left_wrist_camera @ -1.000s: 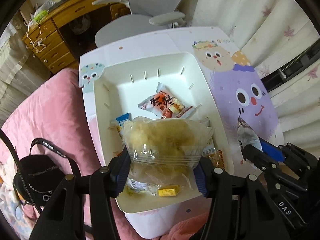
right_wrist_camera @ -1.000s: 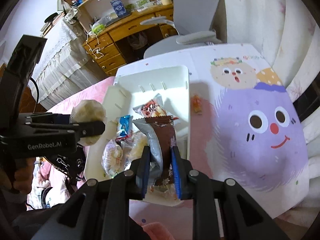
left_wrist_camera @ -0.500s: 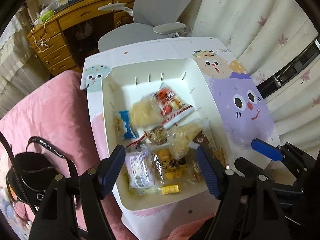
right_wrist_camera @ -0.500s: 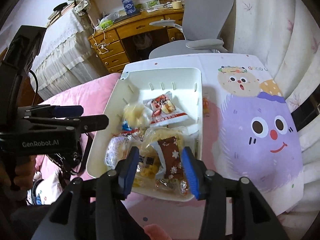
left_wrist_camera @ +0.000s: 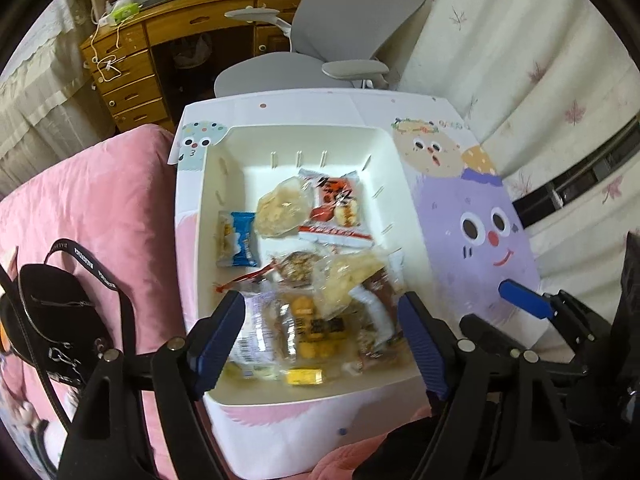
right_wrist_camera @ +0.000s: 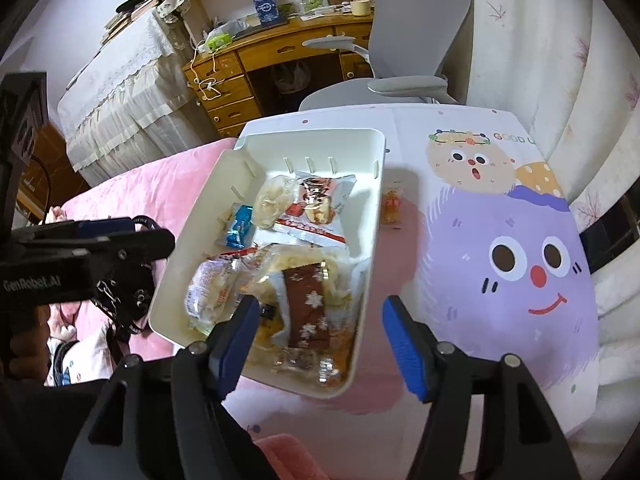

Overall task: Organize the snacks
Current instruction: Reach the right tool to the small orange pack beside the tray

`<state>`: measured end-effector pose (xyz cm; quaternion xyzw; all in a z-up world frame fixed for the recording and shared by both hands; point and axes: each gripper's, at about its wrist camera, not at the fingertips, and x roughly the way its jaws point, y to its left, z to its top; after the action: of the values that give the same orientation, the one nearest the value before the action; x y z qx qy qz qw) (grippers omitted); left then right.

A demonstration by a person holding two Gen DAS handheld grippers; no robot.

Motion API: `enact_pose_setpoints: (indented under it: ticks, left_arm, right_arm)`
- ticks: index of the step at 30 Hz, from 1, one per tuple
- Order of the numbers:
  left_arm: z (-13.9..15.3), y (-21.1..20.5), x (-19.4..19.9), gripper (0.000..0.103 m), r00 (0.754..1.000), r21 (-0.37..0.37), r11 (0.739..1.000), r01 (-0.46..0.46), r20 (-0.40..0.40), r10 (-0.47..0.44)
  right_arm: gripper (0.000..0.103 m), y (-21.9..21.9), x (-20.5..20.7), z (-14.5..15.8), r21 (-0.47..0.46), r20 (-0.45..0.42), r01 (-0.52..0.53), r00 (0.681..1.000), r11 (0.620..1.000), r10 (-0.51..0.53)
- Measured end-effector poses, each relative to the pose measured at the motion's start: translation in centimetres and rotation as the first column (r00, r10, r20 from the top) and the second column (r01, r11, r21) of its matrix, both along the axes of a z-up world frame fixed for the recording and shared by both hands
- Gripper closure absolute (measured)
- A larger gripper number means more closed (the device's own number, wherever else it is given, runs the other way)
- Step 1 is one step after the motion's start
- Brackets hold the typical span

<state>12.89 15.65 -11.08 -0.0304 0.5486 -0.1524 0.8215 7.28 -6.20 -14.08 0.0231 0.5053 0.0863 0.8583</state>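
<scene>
- Left wrist view: left tongs (left_wrist_camera: 320, 336) have just been opening, jaws now wide, gripping nothing; they hang over the near end of the white bin (left_wrist_camera: 404, 184), where the snack packets (left_wrist_camera: 316, 280) lie piled.
- Right wrist view: right tongs (right_wrist_camera: 316, 336) likewise just opened and empty, above the brown wrapper (right_wrist_camera: 306, 304) in the bin. One orange packet (right_wrist_camera: 390, 204) lies outside on the worktop (right_wrist_camera: 520, 320), likely next.

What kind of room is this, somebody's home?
Most likely a bedroom or study at home: a wooden desk with drawers, a grey office chair, and pink bedding beside the snack bin.
</scene>
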Motion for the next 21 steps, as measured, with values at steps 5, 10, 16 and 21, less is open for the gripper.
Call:
enact_pose_setpoints:
  ticks: [5, 10, 16, 21]
  left_arm:
    - [0.6, -2.9, -0.2, 0.022, 0.998, -0.037, 0.998, -0.051, 0.02, 0.052]
    - [0.6, -6.2, -0.3, 0.022, 0.995, -0.056, 0.993, -0.102, 0.011, 0.103]
    - [-0.1, -8.7, -0.8, 0.022, 0.983, -0.064, 0.981, -0.181, -0.013, 0.181]
    - [-1.2, -9.7, -1.1, 0.022, 0.961, -0.041, 0.96, -0.277, -0.043, 0.275]
  right_arm:
    - [0.028, -2.6, 0.2, 0.1, -0.018, 0.009, -0.035, 0.999, 0.999, 0.035]
    - [0.025, -6.1, 0.6, -0.1, -0.009, 0.007, -0.061, 0.998, 0.998, 0.061]
    - [0.018, -10.2, 1.7, -1.2, 0.036, 0.006, -0.094, 0.996, 0.995, 0.094]
    - [0.014, -12.4, 3.1, -2.7, 0.061, 0.014, -0.147, 0.989, 0.987, 0.146]
